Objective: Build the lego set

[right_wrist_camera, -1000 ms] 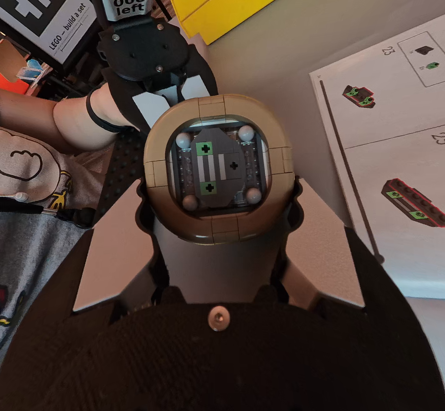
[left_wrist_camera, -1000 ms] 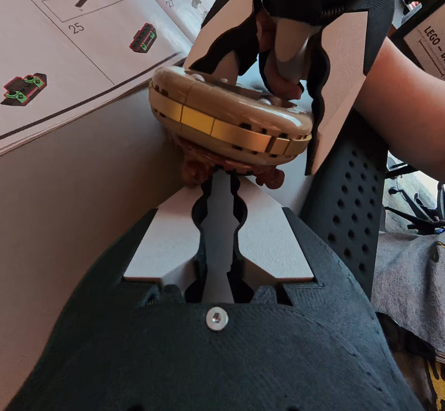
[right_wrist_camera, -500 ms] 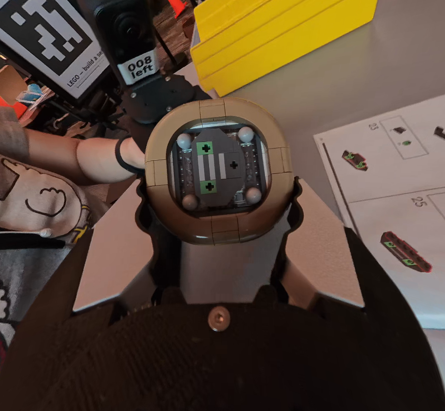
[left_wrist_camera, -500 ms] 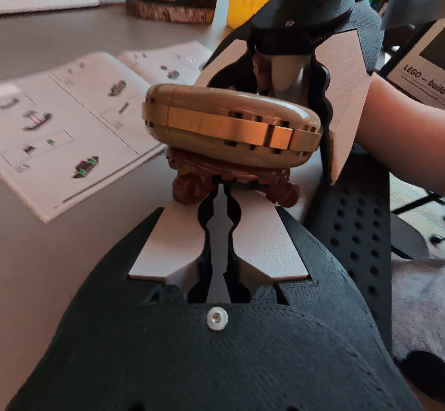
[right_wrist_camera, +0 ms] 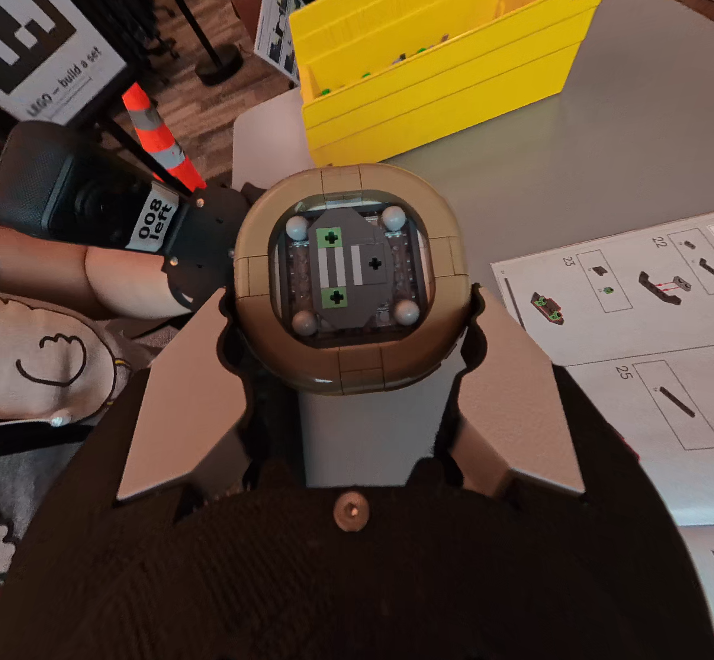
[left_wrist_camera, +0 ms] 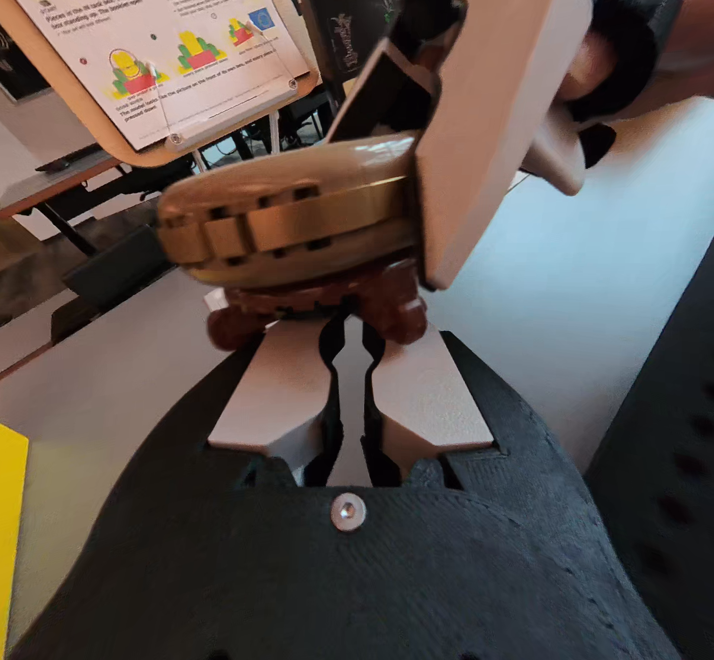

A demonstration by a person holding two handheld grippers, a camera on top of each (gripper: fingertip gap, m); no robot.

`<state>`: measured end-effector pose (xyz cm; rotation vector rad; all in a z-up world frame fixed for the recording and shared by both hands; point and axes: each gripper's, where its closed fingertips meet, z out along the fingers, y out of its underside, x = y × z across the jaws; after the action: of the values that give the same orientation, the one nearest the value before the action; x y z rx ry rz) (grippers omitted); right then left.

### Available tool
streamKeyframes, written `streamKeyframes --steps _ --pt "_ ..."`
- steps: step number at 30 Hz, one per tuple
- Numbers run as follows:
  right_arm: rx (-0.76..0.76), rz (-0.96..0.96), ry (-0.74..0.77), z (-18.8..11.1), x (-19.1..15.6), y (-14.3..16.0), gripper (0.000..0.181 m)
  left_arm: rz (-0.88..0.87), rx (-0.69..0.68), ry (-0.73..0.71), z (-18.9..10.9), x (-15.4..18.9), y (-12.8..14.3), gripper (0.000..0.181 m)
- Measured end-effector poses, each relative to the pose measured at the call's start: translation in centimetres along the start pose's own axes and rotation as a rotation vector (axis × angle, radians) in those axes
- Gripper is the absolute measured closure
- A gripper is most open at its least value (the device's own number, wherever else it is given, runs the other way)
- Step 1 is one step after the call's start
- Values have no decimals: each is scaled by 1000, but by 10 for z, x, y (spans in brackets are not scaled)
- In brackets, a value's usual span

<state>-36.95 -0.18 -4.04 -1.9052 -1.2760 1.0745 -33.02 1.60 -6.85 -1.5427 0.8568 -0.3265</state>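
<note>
So the tan lego pot (right_wrist_camera: pixel 351 278) is up off the grey table (right_wrist_camera: pixel 541 147), pinched between both grippers. The right gripper (right_wrist_camera: pixel 349 293) has its jaws spread wide and pressed against the two opposite sides of the rounded tan rim, so it's grasping the pot around its widest part. From the right wrist view you look straight into the pot's open top: a dark grey plate (right_wrist_camera: pixel 345 274) sits inside with two lime green tiles and four light grey ball studs at the corners. The left gripper (left_wrist_camera: pixel 349 326) comes in from below; its jaws are nearly together with only a thin slit between them, and the tips sit right at the reddish brown base (left_wrist_camera: pixel 320 305) under the pot, between its stubby feet. Looks like it's clamped on that base, though the actual contact spot is tucked under the pot and a bit blurry. In the left wrist view the pot is tilted a little, higher on the right gripper's side. On the table behind it there's a yellow parts bin (right_wrist_camera: pixel 444 58) with a few small pieces in it, and the open instruction booklet (right_wrist_camera: pixel 626 313) lies off to the right. An orange traffic cone (right_wrist_camera: pixel 158 135) stands on the floor past the table edge.
</note>
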Motion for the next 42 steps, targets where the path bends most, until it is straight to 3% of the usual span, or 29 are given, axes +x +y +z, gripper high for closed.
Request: streamKeyframes --steps 13,31,33,35,42 --pt "-77 12 -24 -4 -7 -2 65 -91 74 117 -8 11 -12 181" --pt "148 182 -97 -7 -2 -11 65 -48 7 91 -8 8 -11 173" --pt "154 178 -81 -10 0 -11 65 -32 5 142 -8 16 -11 161" --pt "150 156 -68 -11 0 -11 65 -60 13 239 -10 31 -14 123" --pt "125 37 31 -11 -1 -10 66 -223 56 404 -15 49 -25 97"
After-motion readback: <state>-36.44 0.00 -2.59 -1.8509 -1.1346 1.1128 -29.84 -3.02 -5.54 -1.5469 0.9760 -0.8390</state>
